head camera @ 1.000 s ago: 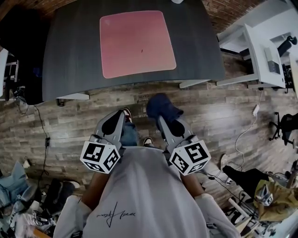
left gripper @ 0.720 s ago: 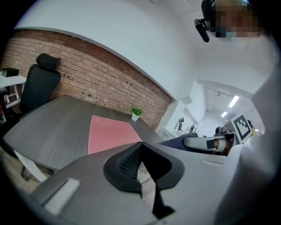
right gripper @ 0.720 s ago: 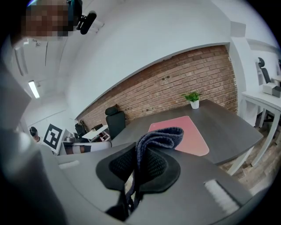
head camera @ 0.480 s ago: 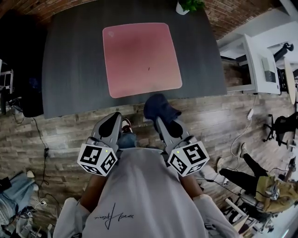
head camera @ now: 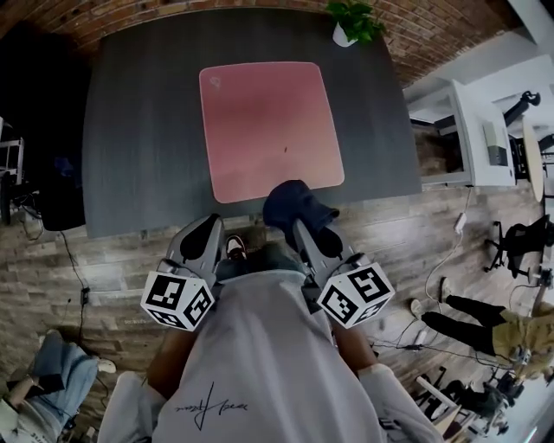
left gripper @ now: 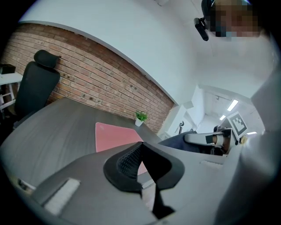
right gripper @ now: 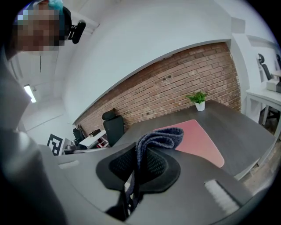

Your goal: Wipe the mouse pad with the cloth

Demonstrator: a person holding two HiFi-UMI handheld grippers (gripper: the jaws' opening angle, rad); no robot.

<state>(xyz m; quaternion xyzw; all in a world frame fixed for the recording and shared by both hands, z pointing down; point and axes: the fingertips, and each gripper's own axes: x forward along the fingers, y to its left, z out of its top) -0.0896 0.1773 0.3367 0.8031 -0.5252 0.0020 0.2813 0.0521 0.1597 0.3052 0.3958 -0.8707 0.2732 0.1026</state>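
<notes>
Puts tabletop (head camera: 138, 130) and pink mouse pad (head camera: 270, 130) lower in head view than a second ago, nearer the grippers; brings potted plant (head camera: 353, 22) fully into view at 1 o'clock on far tabletop corner. Keeps both grippers low at 6 o'clock, close to white-shirted torso, on the near side of the tabletop edge, over wood floor (head camera: 104, 260). Pinches dark blue cloth (head camera: 294, 206) between right gripper (right gripper: 137, 154) fingers, bunched in a fold above the fingertips, with a strip trailing down between the pads. Overlaps pad's near edge with cloth bunch in head view, at 6 o'clock of pad; cannot tell whether touching or held above. Presses left gripper (left gripper: 140, 147) fingers together, nothing between. Lays pad flat, mid-tabletop, slightly toward 1 o'clock, with small dark speck (head camera: 286, 150) near its 5 o'clock corner. Shows marker cubes (head camera: 177, 298) at rear of each gripper, brick wall (right gripper: 175, 88) beyond tabletop at 12 o'clock, black office chair (left gripper: 37, 83) at 9 o'clock in left gripper view.
</notes>
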